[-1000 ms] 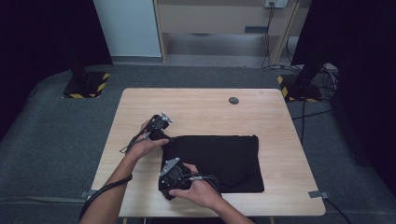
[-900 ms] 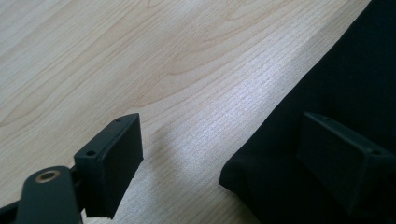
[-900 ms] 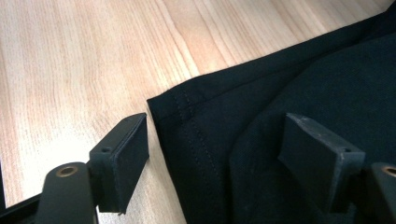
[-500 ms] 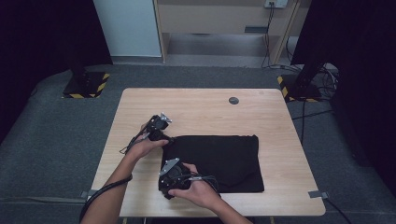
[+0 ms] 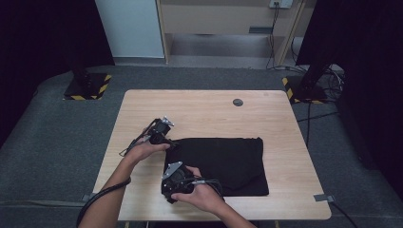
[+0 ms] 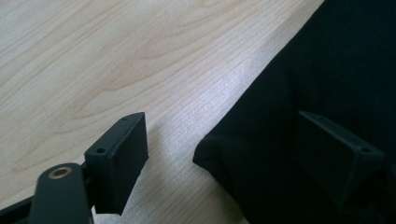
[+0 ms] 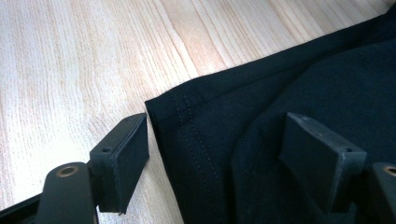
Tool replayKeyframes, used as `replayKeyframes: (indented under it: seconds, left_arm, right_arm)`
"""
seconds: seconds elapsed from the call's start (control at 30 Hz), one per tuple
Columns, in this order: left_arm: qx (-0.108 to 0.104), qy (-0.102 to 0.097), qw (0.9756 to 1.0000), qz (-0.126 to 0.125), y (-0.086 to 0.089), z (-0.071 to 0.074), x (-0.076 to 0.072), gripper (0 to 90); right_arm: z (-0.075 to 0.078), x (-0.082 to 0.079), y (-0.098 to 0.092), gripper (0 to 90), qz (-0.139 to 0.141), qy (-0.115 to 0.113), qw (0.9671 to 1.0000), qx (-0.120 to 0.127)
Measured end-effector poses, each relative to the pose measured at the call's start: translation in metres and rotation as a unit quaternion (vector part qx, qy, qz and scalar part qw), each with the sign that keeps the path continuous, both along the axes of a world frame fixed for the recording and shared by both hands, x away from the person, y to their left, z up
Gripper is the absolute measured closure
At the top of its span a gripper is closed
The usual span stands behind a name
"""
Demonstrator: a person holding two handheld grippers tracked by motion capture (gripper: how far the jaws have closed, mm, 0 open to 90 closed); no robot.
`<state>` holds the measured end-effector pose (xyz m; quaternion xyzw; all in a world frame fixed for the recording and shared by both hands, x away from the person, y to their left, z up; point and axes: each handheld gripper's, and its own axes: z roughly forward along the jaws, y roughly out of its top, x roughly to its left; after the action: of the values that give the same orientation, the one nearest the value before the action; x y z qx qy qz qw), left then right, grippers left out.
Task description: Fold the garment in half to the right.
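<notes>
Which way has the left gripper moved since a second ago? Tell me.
No. The left gripper sits at the same corner of the black cloth, equally far from the dark disc.

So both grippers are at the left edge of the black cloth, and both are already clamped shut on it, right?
Not clamped. The left gripper and right gripper do sit at the left edge of the black cloth, but both gripper views show the jaws open, straddling its corners.

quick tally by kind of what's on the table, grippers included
black cloth: 1
small dark round disc: 1
hand-held grippers: 2, left gripper and right gripper, both with jaws open at a corner of the cloth
total: 4
</notes>
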<state>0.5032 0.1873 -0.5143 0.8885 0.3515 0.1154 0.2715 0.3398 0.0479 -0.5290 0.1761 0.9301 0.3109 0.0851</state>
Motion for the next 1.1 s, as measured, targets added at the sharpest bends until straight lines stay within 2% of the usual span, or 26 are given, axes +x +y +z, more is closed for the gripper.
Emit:
replayKeyframes:
  seconds: [0.07, 0.13, 0.27, 0.37, 0.43, 0.57, 0.63, 0.73, 0.83, 1.0, 1.1]
  left_arm:
    - [-0.001, 0.009, 1.0000, -0.004, -0.001, -0.003, -0.001, 20.5]
    - [-0.006, 0.004, 0.9999, -0.008, -0.002, -0.004, -0.002, 21.6]
    - [-0.011, 0.002, 0.9997, -0.019, -0.002, -0.003, -0.005, 29.4]
    - [-0.018, 0.002, 0.9995, -0.025, -0.004, -0.002, -0.009, 40.3]
    - [-0.021, 0.004, 0.9995, -0.025, -0.005, -0.001, -0.012, 50.6]
    - [-0.033, 0.009, 0.9994, -0.004, -0.005, 0.000, -0.017, 70.1]
    - [-0.035, 0.006, 0.9994, 0.004, -0.004, 0.002, -0.018, 75.6]
    - [-0.035, -0.008, 0.9993, 0.012, -0.002, 0.008, -0.021, 79.9]
    - [-0.036, -0.020, 0.9991, 0.013, -0.001, 0.016, -0.023, 82.1]
    - [-0.037, -0.026, 0.9989, 0.010, -0.001, 0.020, -0.025, 82.8]
    - [-0.039, -0.026, 0.9988, 0.011, -0.001, 0.019, -0.026, 82.8]
  right_arm:
    - [0.000, 0.000, 0.000, 23.6, 0.000, 0.000, 1.0000, 0.000]
    - [0.000, 0.000, 0.000, 23.7, 0.001, 0.001, 1.0000, -0.001]
    - [0.000, 0.000, 0.001, 23.3, 0.001, 0.001, 1.0000, -0.003]
    - [0.000, -0.001, 0.001, 22.6, 0.001, 0.001, 1.0000, -0.004]
    - [0.000, -0.001, 0.001, 22.2, 0.000, 0.000, 1.0000, -0.005]
    - [0.000, -0.002, 0.002, 22.6, -0.002, -0.001, 1.0000, -0.004]
    - [0.000, -0.002, 0.002, 23.3, -0.002, -0.002, 1.0000, -0.005]
    - [0.002, -0.002, 0.002, 23.6, 0.000, -0.002, 1.0000, -0.007]
    - [0.008, -0.002, 0.002, 24.2, -0.004, -0.007, 1.0000, 0.003]
    - [0.010, -0.002, 0.006, 25.5, -0.003, -0.013, 0.9999, -0.004]
    - [0.008, -0.004, 0.009, 25.4, -0.005, -0.009, 0.9999, -0.005]
